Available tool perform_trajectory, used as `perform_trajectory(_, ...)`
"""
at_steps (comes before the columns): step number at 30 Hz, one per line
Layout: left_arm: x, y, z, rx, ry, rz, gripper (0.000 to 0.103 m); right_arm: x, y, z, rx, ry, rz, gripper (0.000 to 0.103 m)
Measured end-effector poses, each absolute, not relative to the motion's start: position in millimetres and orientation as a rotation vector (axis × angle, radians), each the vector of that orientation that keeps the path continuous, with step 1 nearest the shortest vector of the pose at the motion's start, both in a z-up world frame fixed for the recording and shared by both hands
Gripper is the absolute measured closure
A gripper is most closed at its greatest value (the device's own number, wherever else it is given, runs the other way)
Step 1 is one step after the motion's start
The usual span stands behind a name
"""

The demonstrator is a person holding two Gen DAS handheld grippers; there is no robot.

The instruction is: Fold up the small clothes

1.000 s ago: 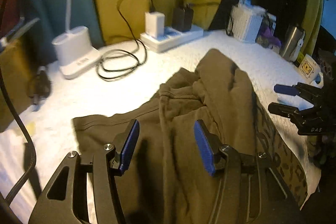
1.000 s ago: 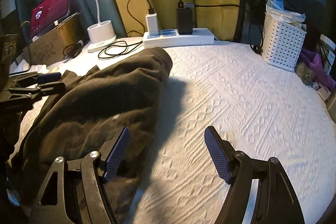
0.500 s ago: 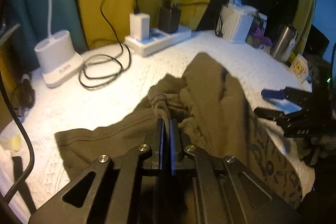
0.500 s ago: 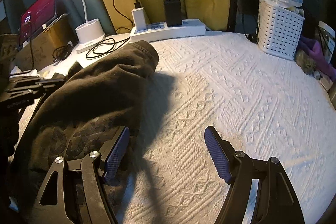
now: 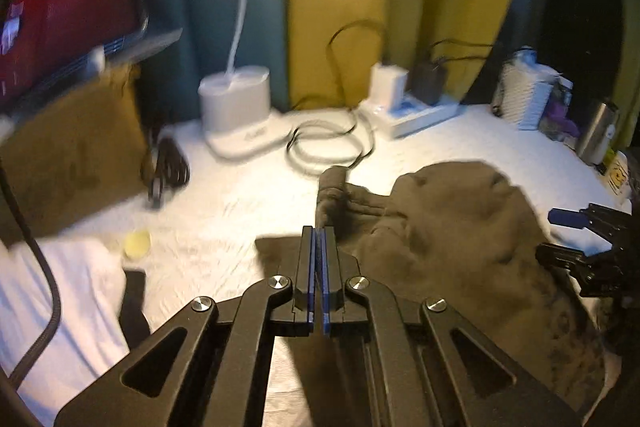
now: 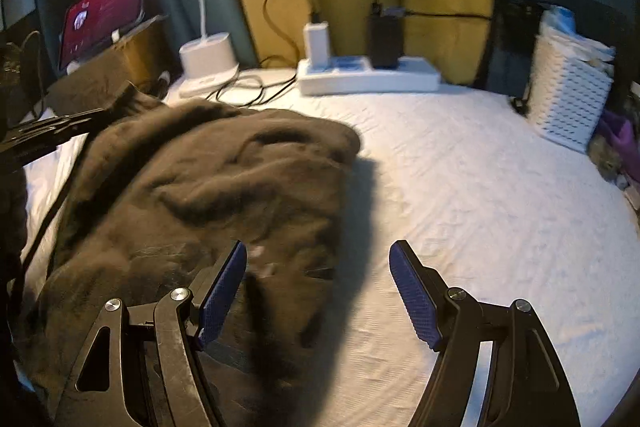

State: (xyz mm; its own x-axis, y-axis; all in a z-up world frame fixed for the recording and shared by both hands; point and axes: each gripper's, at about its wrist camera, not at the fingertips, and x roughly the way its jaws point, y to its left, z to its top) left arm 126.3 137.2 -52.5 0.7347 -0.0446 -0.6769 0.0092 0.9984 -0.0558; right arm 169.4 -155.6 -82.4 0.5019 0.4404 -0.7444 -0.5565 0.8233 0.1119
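Observation:
A dark olive garment (image 5: 452, 227) lies crumpled on the white textured bedspread (image 6: 460, 187). My left gripper (image 5: 318, 231) is shut on a fold of its edge, and a strip of the cloth stands up just past the closed fingertips. The right wrist view shows that gripper (image 6: 52, 135) at the far left with the garment (image 6: 224, 187) drawn up towards it. My right gripper (image 6: 318, 267) hangs open over the garment's near right edge, its left finger above cloth and its right finger above bare bedspread. In the left wrist view it (image 5: 554, 234) shows at the right edge.
Along the back stand a white lamp base (image 5: 236, 107), coiled black cables (image 5: 328, 147) and a power strip with chargers (image 6: 368, 79). A white basket (image 6: 572, 99) and a steel tumbler (image 5: 600, 131) are at the right. A cardboard box (image 5: 68, 147) with a red screen (image 6: 100, 15) is at the left.
My left gripper closed on the garment and then drew it leftwards, bunching the cloth. My right gripper stayed open and shifted left over the garment's edge.

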Motion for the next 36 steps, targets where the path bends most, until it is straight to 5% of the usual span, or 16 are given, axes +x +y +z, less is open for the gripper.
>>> perform_trajectory(9,112.9,142.1,-48.1,-0.103,0.75,-0.004,0.097,172.5,-150.5,-92.8,-0.15,0.884,0.595,0.027)
perform_trajectory(10,110.5,141.2,-44.2,-0.104,0.737,-0.008,0.086,172.0,-150.5,-92.5,-0.152,0.882,0.595,0.027)
perform_trajectory(11,107.4,138.0,-40.2,-0.109,0.725,-0.028,0.061,171.7,-150.5,-91.9,-0.154,0.879,0.595,0.027)
perform_trajectory(13,105.9,130.9,-37.6,-0.111,0.713,-0.061,0.029,172.1,-151.9,-89.9,-0.152,0.874,0.591,0.027)
perform_trajectory(14,105.8,125.0,-38.2,-0.106,0.706,-0.087,0.029,172.4,-152.8,-88.8,-0.15,0.87,0.586,0.027)
perform_trajectory(23,137.6,105.5,-72.0,-0.053,0.801,-0.155,0.031,189.7,-182.5,-68.7,-0.031,0.875,0.58,0.027)
perform_trajectory(29,129.2,93.0,-76.3,0.002,0.797,-0.227,0.087,200.0,-180.8,-68.7,-0.033,0.878,0.559,0.027)
perform_trajectory(36,129.3,116.6,-60.3,-0.035,0.742,-0.15,0.099,195.5,-170.0,-74.1,-0.058,0.891,0.563,0.027)
